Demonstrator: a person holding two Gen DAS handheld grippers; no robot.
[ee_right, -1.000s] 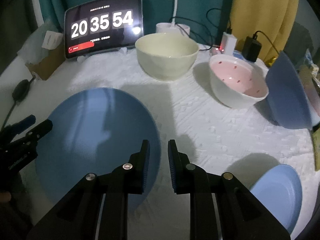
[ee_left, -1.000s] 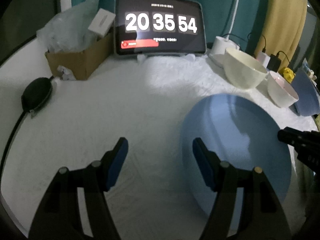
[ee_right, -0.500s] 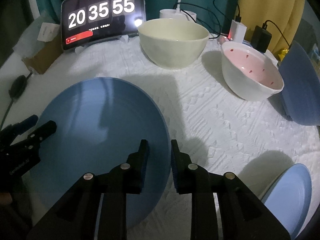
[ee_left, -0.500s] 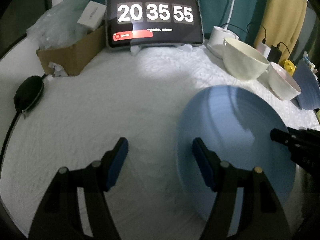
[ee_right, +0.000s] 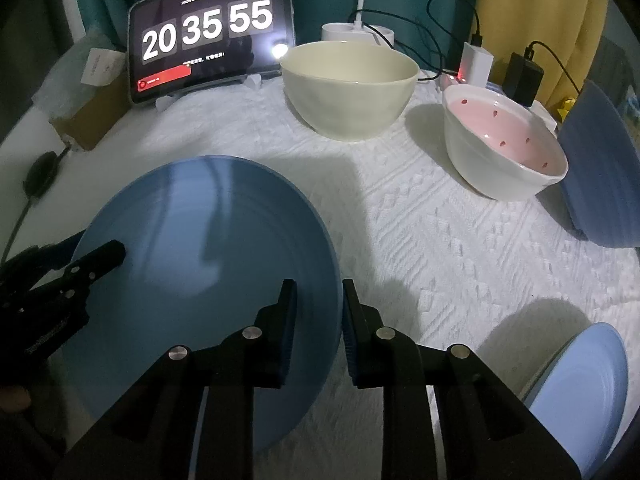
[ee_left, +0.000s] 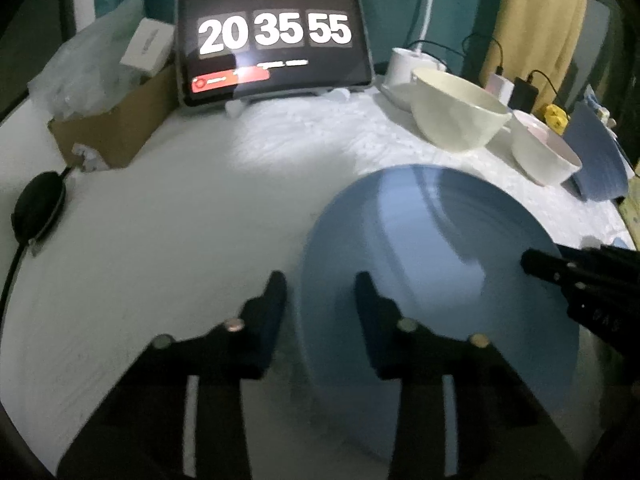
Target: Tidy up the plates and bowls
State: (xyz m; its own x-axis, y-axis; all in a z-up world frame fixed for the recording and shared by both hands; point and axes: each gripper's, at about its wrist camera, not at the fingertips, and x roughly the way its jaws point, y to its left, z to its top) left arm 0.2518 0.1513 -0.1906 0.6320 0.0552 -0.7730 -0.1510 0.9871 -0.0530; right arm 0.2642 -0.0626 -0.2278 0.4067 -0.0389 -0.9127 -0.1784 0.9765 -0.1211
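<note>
Bare counter (ee_left: 168,248) lies open left of the big plate (ee_left: 432,264), from the near edge back to the tablet (ee_left: 276,36). A box (ee_left: 108,128) and a black puck (ee_left: 38,208) with its cable line that stretch's left side. Right of the plate, a strip of counter runs between it and the small plate (ee_right: 580,384). The cream bowl (ee_right: 348,84), pink bowl (ee_right: 504,144) and blue bowl (ee_right: 600,168) close off the far right, with chargers (ee_right: 520,76) behind them.
</note>
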